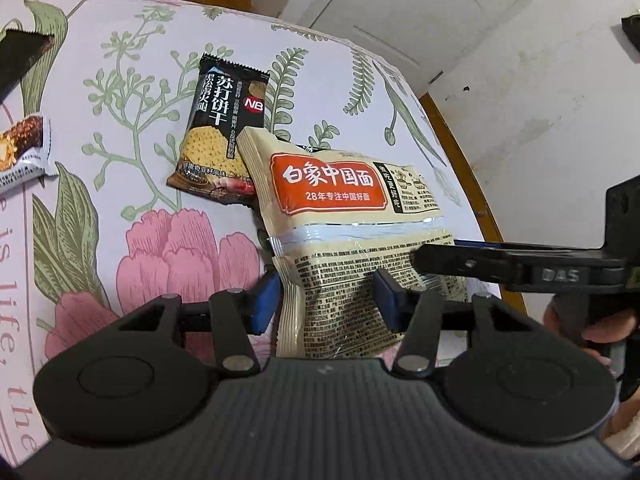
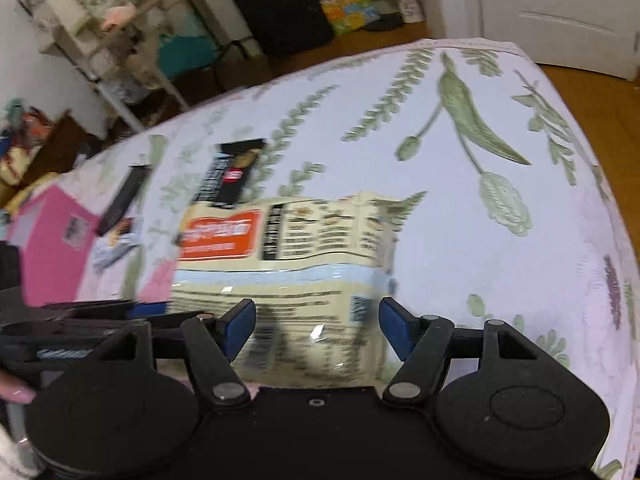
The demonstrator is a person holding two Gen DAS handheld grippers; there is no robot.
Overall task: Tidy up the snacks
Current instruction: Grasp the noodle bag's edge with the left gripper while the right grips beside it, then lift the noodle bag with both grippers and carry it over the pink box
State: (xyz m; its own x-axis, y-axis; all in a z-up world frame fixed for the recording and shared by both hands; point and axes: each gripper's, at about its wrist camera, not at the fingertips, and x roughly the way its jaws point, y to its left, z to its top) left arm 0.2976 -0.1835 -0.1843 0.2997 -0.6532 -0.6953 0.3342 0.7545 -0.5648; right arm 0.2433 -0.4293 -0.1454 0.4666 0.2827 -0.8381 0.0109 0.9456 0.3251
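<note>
A cream noodle pack [image 1: 340, 208] with an orange label lies tilted on the floral tablecloth, its far end resting against a black cracker packet [image 1: 222, 136]. My left gripper [image 1: 326, 300] has its blue pads against the pack's near end, and the printed wrapper fills the gap between them. One finger of the right gripper [image 1: 480, 264] reaches in from the right across the pack. In the blurred right wrist view, the noodle pack [image 2: 280, 248] sits between the spread pads of my right gripper [image 2: 318, 328], which is open. The cracker packet [image 2: 234, 172] shows beyond it.
A chocolate-bar wrapper [image 1: 24, 152] and a dark packet [image 1: 20, 56] lie at the left. A pink box [image 2: 48, 240] stands on the cloth. The table's wooden rim [image 1: 460, 152] curves close on the right, with a white wall behind. A hand [image 1: 592, 320] holds the right gripper.
</note>
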